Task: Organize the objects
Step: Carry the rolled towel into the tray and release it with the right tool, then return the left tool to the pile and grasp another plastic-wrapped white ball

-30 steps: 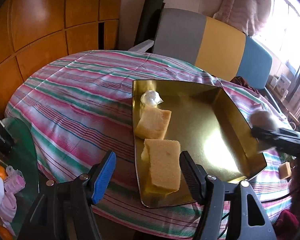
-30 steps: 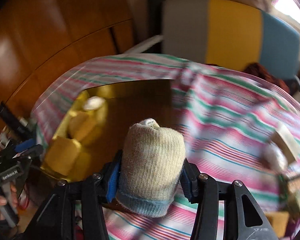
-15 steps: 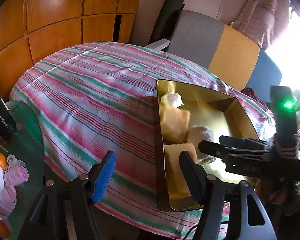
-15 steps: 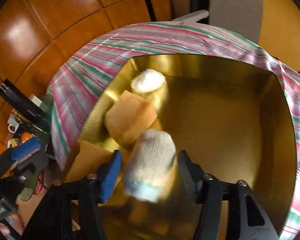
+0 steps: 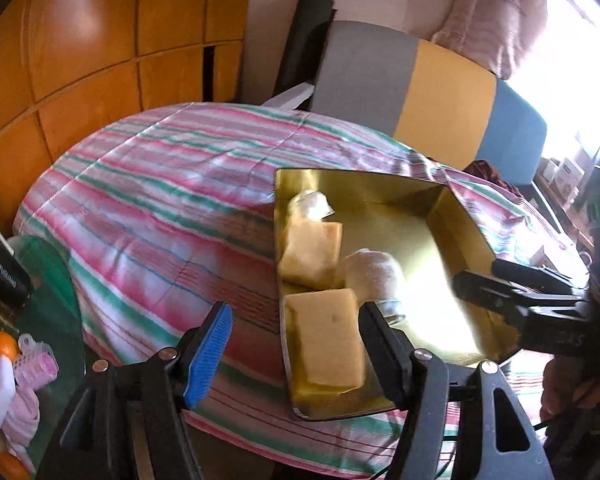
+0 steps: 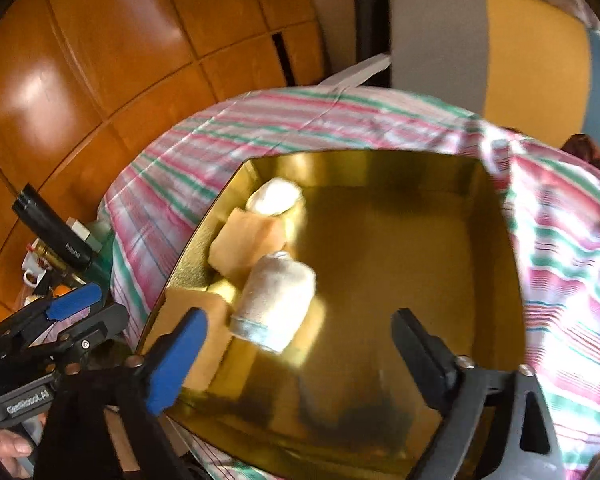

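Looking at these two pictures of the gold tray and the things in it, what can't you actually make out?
- Small pale bundle at the tray's far corner: glare and blur in both views, material unclear.
- Rolled sock: left view, partly hidden behind the left gripper's finger.
- Gold tray near edge: right view, hidden by the right gripper.
- Clutter beside the table: cut off by the left view's edge.

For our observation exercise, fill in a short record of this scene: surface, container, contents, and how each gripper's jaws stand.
surface: striped cloth on a table
container: gold tray
contents: two yellow sponges, rolled sock, white wrapped bundle
right gripper: jaws open, just released the sock
left gripper: jaws open, holding nothing
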{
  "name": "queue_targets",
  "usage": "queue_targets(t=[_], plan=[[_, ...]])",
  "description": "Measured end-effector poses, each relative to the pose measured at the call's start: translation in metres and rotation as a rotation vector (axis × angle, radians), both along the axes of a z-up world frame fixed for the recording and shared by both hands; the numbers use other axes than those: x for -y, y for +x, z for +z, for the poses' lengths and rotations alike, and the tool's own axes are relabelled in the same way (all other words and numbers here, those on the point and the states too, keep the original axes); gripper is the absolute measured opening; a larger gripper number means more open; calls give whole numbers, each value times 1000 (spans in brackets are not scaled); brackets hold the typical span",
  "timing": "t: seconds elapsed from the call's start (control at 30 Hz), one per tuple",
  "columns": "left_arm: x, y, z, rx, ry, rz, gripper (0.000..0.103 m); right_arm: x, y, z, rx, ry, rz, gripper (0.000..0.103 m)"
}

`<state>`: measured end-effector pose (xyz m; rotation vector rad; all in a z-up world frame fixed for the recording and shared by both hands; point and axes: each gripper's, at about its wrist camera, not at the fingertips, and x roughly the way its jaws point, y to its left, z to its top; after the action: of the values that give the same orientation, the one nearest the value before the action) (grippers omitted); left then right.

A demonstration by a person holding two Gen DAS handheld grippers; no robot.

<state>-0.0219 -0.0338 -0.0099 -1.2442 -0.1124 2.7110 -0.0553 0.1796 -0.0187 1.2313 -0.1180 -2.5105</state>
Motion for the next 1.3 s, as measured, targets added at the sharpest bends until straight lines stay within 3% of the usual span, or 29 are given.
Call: queue_targets(t=[0.1,0.47,0.83,1.0,1.23,1.3], plan=[[-14,3,8,-19,-16,-41,67,-24,14,10,-41,2,-48,103],[-85,6,21,-17,-36,-241,67,-152,65,20,-75,38,-294,103],[-191,2,36,6,-43,-481,67,-354,147,18,-67,82,-796,103],[-251,-4,30,97,-10,-579,67,-416,182,5,-76,-101,-1033,103],[-338,-19,5,222,-6,-661,67,-427,189,4,-100,-229,-1037,103],[-366,-25,-3,224,-32,-674,67,-425,189,1,-95,-245,-1023,103]])
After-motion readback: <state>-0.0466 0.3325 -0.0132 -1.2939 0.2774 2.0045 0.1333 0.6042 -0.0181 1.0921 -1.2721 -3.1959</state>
